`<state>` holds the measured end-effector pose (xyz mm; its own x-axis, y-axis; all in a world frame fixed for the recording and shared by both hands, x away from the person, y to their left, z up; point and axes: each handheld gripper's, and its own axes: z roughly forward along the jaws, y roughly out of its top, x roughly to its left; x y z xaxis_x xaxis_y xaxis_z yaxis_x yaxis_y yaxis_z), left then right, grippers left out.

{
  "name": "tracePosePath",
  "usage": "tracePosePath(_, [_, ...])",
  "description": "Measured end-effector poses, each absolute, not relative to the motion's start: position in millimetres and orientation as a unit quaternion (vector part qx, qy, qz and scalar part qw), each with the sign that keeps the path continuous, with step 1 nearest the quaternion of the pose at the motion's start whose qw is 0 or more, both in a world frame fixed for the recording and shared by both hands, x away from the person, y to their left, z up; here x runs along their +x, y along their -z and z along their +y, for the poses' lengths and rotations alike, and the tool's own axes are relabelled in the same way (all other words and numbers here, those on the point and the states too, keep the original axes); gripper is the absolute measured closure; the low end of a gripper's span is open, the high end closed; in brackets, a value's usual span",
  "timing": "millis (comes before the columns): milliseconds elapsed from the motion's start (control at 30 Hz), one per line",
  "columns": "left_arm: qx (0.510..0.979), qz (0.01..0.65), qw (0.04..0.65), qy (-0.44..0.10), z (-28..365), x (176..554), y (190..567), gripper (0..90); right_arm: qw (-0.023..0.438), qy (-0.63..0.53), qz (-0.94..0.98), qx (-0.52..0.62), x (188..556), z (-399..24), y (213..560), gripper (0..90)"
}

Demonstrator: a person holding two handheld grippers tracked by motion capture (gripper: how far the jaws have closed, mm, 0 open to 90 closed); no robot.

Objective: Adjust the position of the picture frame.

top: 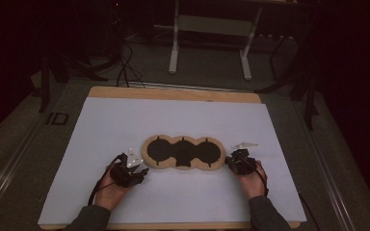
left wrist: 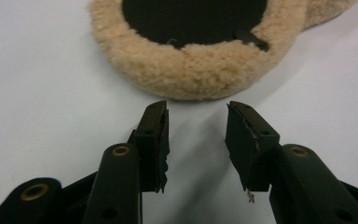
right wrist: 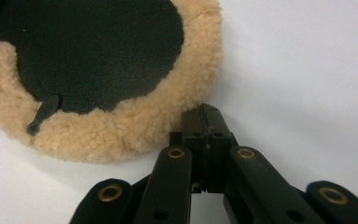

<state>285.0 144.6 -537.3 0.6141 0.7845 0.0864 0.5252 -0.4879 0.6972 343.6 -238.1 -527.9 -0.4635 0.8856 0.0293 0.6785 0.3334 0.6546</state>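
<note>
Fleece pad (top: 183, 152), three joined round lobes with a tan woolly rim and black centres, lying flat at the middle of the white mat (top: 125, 125). Left gripper (left wrist: 197, 140), just short of the pad's left lobe, stands partly open with nothing between its jaws. Right gripper (right wrist: 205, 122), beside the pad's right lobe, is closed and holds nothing. The pad looks light, soft and floppy; the thick rim seems the best place to pinch, one end per gripper.
</note>
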Motion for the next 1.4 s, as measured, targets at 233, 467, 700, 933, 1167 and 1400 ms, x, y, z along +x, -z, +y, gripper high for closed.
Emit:
tracePosePath(233, [0.843,0.383,0.32,-0.199,144,283,537,62.4,0.158,-0.294,0.831,0.445,331,-235,515,87.2])
tracePosePath(467, [0.843,0.381,0.324,-0.198,142,283,537,63.3,0.145,-0.302,0.838,0.43,328,-234,514,87.1])
tracePosePath(700, [0.845,0.374,0.325,-0.2,141,282,538,67.8,0.135,-0.276,0.853,0.421,326,-231,516,89.4])
tracePosePath(933, [0.842,0.374,0.332,-0.201,139,284,539,69.7,0.153,-0.269,0.858,0.41,326,-221,521,89.8])
tracePosePath(1167, [0.836,0.385,0.333,-0.206,141,290,540,71.1,0.155,-0.277,0.855,0.41,330,-218,522,89.8])
tracePosePath(1400, [0.834,0.389,0.329,-0.21,140,291,539,70.8,0.164,-0.283,0.851,0.412,333,-215,524,89.7])
